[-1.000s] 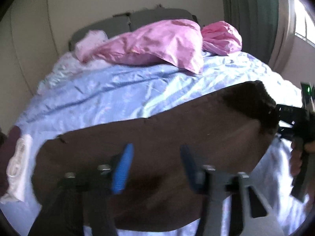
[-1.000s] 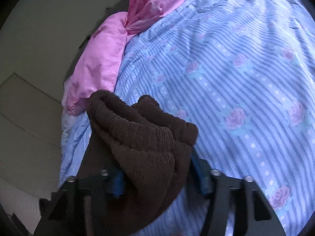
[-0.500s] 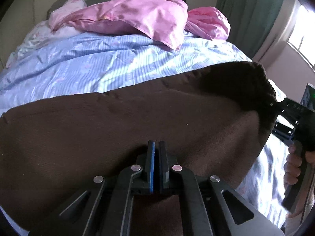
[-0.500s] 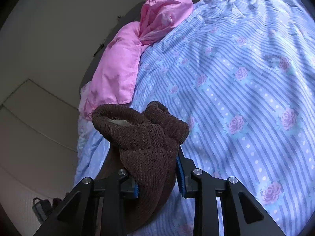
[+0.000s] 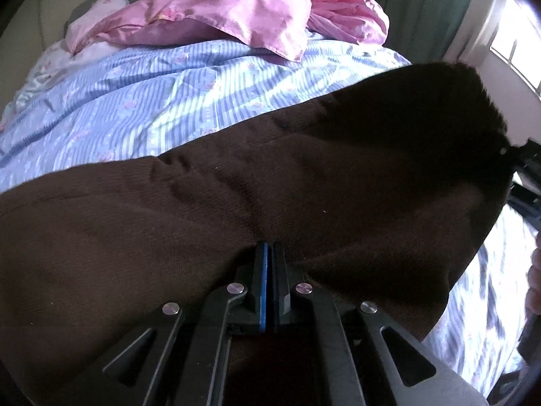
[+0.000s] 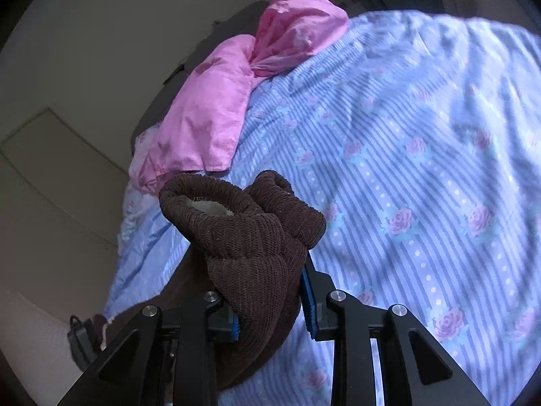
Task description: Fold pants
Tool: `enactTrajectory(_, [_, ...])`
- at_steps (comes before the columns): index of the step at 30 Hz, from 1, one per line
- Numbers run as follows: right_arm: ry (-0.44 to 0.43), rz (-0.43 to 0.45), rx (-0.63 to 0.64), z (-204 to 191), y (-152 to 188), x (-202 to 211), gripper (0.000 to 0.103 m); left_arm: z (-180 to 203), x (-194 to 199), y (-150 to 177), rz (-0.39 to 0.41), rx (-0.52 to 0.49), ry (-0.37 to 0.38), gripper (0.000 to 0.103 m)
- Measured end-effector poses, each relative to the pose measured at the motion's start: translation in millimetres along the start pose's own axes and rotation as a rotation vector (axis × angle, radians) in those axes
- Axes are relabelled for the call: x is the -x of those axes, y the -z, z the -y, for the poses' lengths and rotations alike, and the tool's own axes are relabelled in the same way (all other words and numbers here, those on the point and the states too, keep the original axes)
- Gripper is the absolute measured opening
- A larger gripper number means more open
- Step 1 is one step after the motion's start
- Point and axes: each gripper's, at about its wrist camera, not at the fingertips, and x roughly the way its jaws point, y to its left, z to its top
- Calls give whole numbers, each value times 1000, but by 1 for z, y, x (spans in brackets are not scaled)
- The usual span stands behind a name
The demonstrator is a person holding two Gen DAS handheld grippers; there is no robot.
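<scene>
Left wrist view first: the left gripper (image 5: 269, 253) sits at the bottom centre of the frame with its blue-padded fingers (image 5: 261, 280) pressed flat together, no gap at all, pinching a bit of the dark brown knitted pants (image 5: 236, 209) right at the tips. The pants spread across the whole middle of the frame, a soft fine-ribbed knit, rising toward the upper right where the black frame of the other tool (image 5: 527, 172) meets the edge of the cloth.

Right wrist view: the right gripper (image 6: 270, 304) at the bottom centre is clamped on a thick bunch of the same brown knit, the chunky ribbed waistband rolled into two fat loops poking out above the pads, with a pale fuzzy lining showing inside the left loop. Fabric fills the gap between the blue pads.

Underneath it all is the blue-and-white striped bedspread with pink roses (image 6: 405, 169), kinda shiny and rumpled. A crumpled glossy pink pillow (image 6: 203, 118) lies in the upper left, and green curtains (image 5: 422, 6) hang at the upper right of the left view.
</scene>
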Motion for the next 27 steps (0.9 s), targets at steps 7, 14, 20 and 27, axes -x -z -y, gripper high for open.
enactTrajectory(7, [69, 37, 64, -33, -6, 22, 28, 1, 76, -13, 90, 7, -33, 58])
enactTrajectory(14, [160, 93, 216, -96, 0, 46, 28, -58, 156, 15, 53, 115, -97, 64])
enactTrajectory(20, [197, 113, 358, -166, 18, 58, 27, -112, 200, 62, 59, 131, -202, 64])
enactTrajectory(27, [145, 93, 471, -247, 59, 49, 25, -162, 242, 105, 118, 179, -209, 64])
